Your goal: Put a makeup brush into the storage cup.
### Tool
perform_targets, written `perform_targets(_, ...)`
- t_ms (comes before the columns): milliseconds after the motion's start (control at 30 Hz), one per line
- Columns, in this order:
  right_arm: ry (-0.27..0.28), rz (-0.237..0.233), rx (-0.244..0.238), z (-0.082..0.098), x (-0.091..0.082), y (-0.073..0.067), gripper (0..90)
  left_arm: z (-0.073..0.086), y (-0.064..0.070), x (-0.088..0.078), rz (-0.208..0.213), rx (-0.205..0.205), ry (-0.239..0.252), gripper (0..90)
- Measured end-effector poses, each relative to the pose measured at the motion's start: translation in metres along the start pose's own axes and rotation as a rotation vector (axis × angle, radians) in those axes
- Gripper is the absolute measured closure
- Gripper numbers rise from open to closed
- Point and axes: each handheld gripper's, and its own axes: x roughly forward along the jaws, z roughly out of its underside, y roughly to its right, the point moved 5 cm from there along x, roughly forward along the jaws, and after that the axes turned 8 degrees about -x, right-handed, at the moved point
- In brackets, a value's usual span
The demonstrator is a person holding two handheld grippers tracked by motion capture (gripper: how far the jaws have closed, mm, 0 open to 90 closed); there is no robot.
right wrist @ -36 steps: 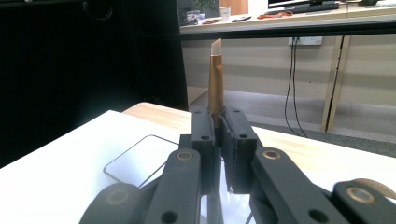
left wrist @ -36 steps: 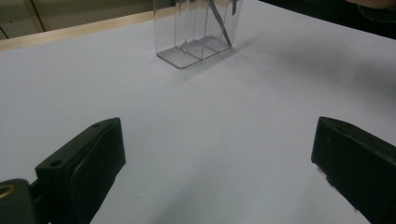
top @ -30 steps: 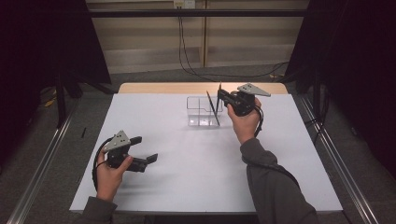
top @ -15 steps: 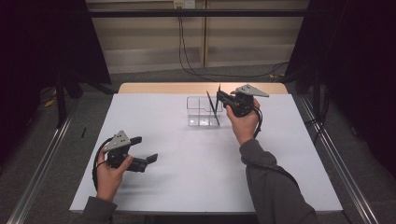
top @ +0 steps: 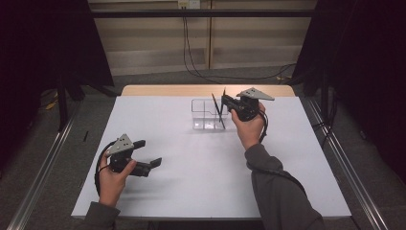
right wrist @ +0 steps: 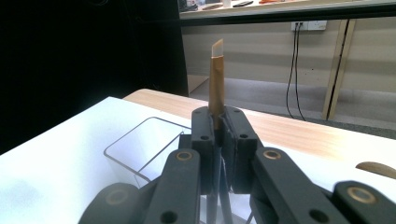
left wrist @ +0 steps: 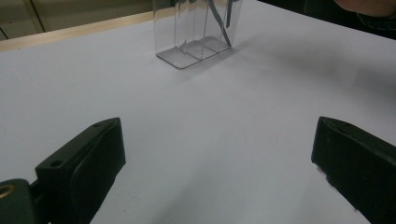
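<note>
The white bench (top: 191, 158) is bare around the work, with a strip of wood along its far edge and dark curtains on either side; cables hang down the wall at the top of the high view. Nothing lies between the two grippers.

A clear plastic organiser (top: 207, 115) stands upright in the upper middle of the high view, split by partitions into compartments. In the left gripper view it sits at the top centre (left wrist: 198, 32), with a thin dark stick leaning inside it.

The right hand-held gripper (top: 226, 104) is just right of the organiser, its jaws clamped on a slim pen-like stick (right wrist: 216, 79), brownish with a pale slanted tip, upright above the container.

The left hand-held gripper (top: 149, 155) rests at the lower left, jaws spread wide and holding nothing.
</note>
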Motion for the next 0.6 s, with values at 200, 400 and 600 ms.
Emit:
perform_targets(200,-0.008,-0.004,0.001,0.0033,0.0017,-0.0012,84.0,0.0002,-0.0002,-0.0001,-0.003,-0.002,-0.001,2.5)
perform_targets(400,-0.024,-0.015,-0.004,0.0047,0.0025,-0.0020,81.1,0.0004,-0.0001,-0.0005,-0.005,-0.002,-0.002,2.5)
perform_targets(600,-0.036,-0.010,0.005,0.0058,0.0015,0.0001,66.8,0.0003,0.0007,-0.0006,-0.006,-0.004,-0.001,2.5)
